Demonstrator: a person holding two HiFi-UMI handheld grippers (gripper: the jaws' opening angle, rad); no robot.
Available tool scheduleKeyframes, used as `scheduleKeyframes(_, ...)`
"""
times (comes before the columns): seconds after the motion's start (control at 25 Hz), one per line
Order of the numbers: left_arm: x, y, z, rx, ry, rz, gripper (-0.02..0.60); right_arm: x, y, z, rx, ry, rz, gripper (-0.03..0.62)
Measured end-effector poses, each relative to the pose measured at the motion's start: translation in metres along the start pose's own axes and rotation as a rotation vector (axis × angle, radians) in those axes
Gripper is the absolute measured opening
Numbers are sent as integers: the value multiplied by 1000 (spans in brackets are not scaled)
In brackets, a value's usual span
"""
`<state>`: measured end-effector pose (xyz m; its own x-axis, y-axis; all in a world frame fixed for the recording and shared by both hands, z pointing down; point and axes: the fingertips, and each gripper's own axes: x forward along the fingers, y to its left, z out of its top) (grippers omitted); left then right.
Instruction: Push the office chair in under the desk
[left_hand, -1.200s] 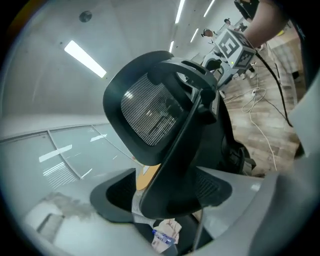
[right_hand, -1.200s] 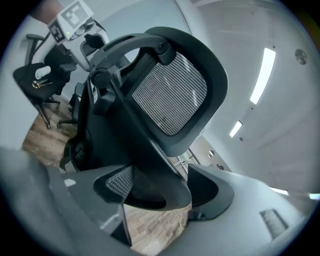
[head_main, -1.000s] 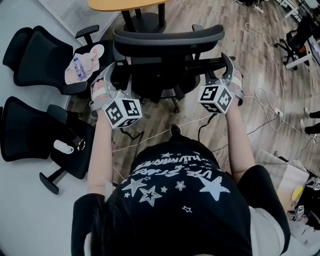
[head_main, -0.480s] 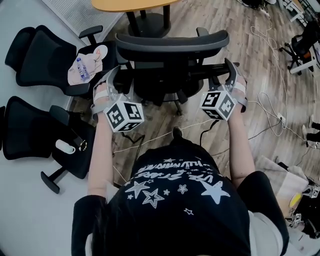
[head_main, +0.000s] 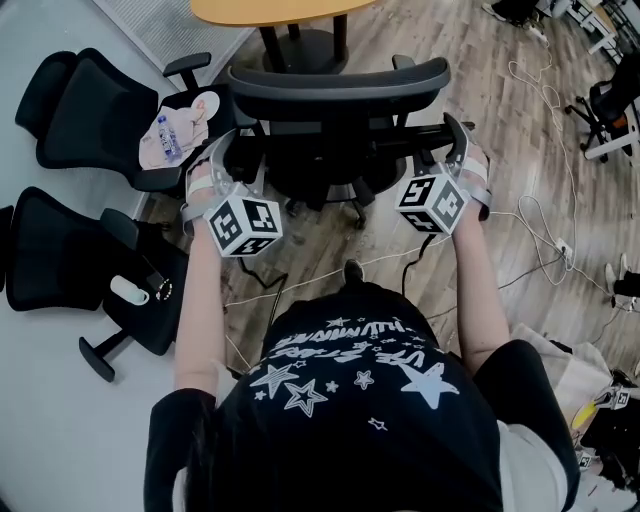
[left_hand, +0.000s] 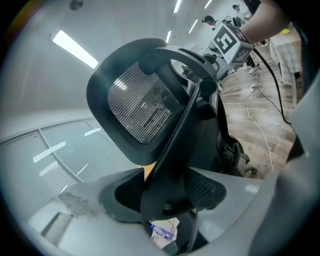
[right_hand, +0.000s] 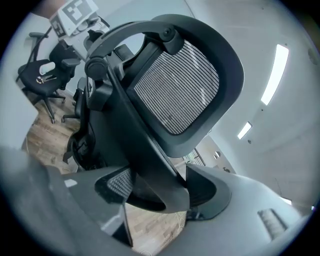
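The black mesh-backed office chair (head_main: 335, 100) stands in front of the round wooden desk (head_main: 270, 10), its back toward me. My left gripper (head_main: 230, 152) is closed on the left side of the chair's back frame. In the left gripper view its pads (left_hand: 127, 192) press on a black strut of the chair (left_hand: 145, 105). My right gripper (head_main: 452, 132) holds the right side of the frame in the same way. The right gripper view shows the frame bar (right_hand: 150, 150) filling the space between the right gripper's (right_hand: 155, 189) pads.
Two more black chairs (head_main: 90, 110) (head_main: 60, 260) stand at the left, one with a bottle and cloth (head_main: 170, 135) on its seat. White cables (head_main: 530, 220) trail over the wood floor at the right. The desk's dark pedestal (head_main: 300, 45) is just beyond the chair.
Both grippers stay on the chair frame. The head view has shifted a little, so more of the desk top shows above the chair.
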<state>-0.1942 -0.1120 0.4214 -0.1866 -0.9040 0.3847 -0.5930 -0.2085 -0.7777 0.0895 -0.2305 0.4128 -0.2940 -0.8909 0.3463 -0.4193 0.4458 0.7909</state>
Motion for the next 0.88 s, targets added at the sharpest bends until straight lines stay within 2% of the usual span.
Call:
scheduleKeyframes(0.28, 26, 9, 1, -17, -38, 27, 255, 35, -7, 7, -12, -13, 20, 310)
scheduleKeyframes(0.56, 56, 27, -3, -48, -10, 47, 256, 73, -13, 22, -30, -85, 29, 305)
scheduleKeyframes(0.88, 93, 48, -10, -58, -8, 58, 258, 115, -21, 41, -45, -108, 24, 302)
